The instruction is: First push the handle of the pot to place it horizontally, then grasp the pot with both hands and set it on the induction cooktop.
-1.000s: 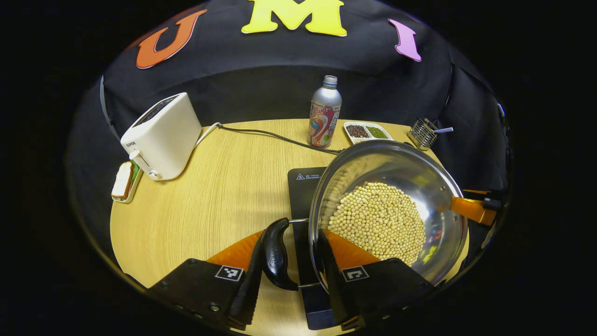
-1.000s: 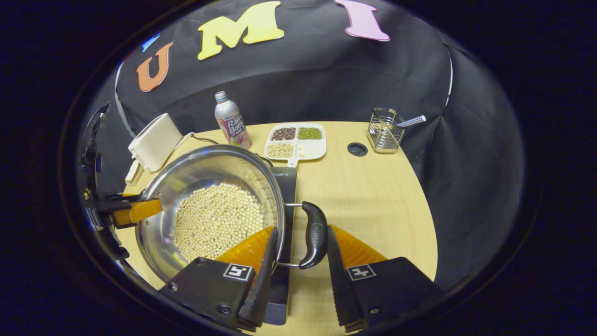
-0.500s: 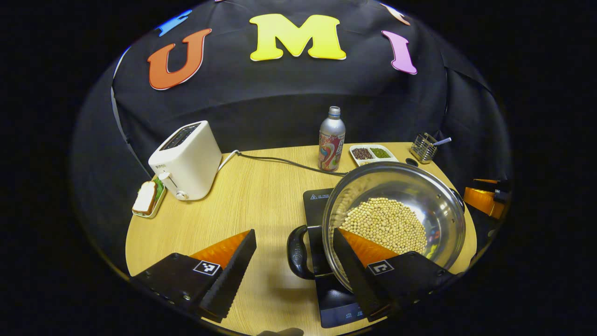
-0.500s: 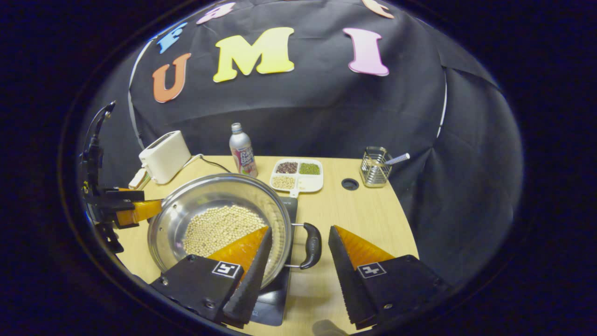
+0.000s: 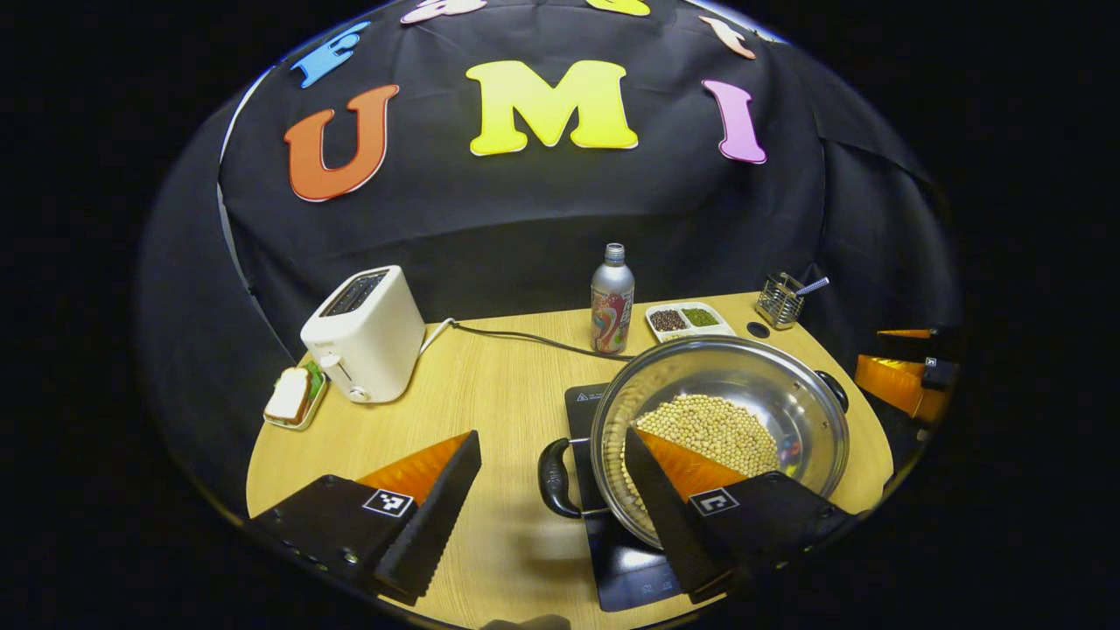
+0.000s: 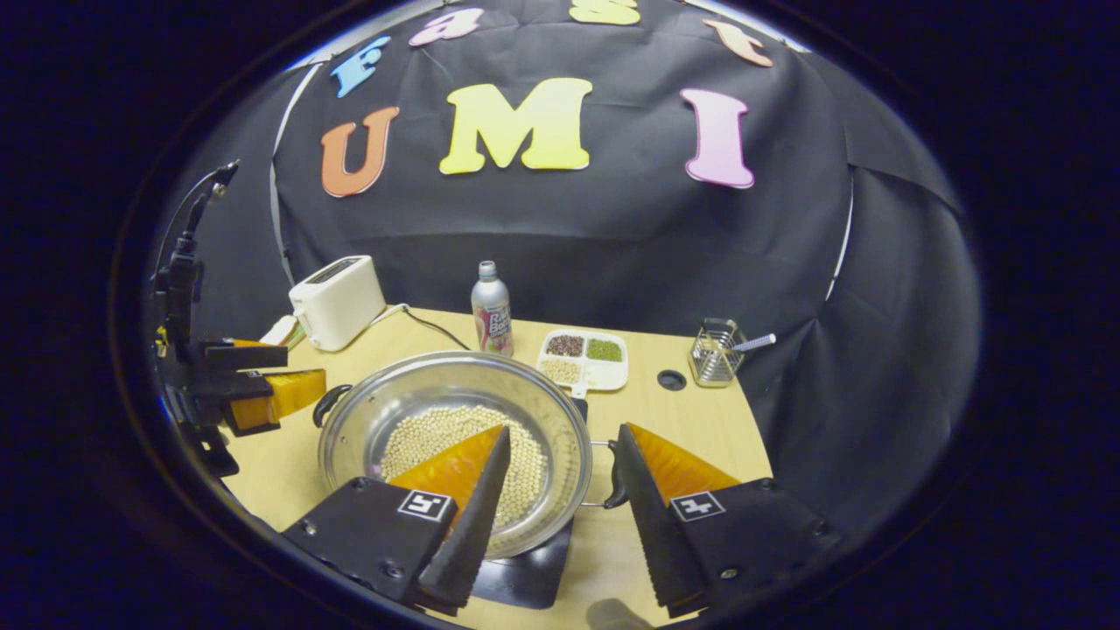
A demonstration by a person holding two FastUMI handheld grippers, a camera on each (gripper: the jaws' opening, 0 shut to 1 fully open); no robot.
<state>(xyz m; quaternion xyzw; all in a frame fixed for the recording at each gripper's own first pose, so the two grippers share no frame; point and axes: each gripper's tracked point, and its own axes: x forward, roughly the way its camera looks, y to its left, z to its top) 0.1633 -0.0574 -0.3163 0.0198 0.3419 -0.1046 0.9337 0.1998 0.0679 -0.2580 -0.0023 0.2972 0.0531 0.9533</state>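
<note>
- steel pot (image 5: 787, 394) of pale beans (image 5: 713, 429), black side handles, sits on induction cooktop (image 5: 626, 560)
- left gripper (image 5: 551, 490) fingers spread, empty
- right gripper (image 6: 560, 490) fingers spread, empty

No wording can be made out. A square black-and-white coded marker (image 5: 388, 502) is carried on each finger mount of the left gripper (image 5: 551, 433) and the right gripper (image 6: 564, 429). A small warning triangle (image 5: 582, 396) with unreadable fine print is printed on the flat black induction cooktop (image 5: 579, 418).
</note>
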